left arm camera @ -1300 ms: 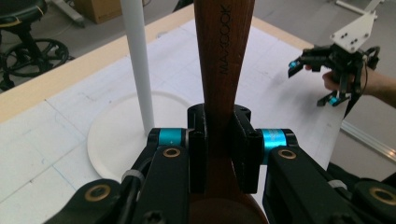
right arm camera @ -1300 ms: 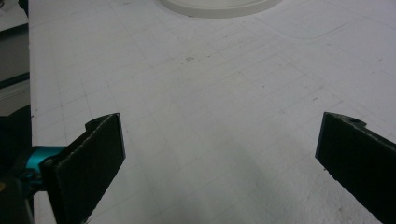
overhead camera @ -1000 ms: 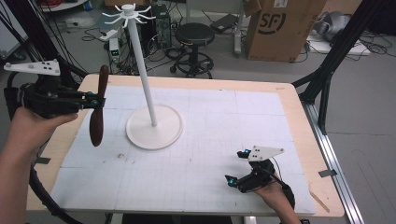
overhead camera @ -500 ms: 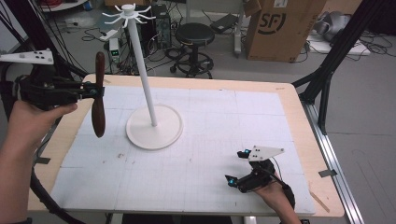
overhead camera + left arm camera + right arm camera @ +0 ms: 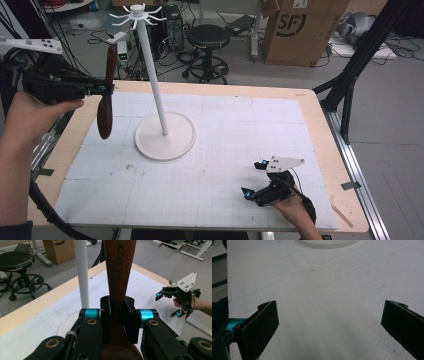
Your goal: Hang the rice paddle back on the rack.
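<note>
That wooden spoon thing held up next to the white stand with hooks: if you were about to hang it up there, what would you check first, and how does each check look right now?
1. Grip: the left gripper has both jaws clamped on the wooden utensil at its narrow neck. Ok.
2. Utensil orientation: it hangs roughly upright, broad end down. Ok.
3. Height: its top sits below the hooks of the white stand. Not ok yet.
4. Hanging hole in the handle: cannot tell.
5. Stand footing: its round base lies flat on the table mat. Ok.
6. Right gripper: open, low over the mat, far from the stand. Ok.
</note>
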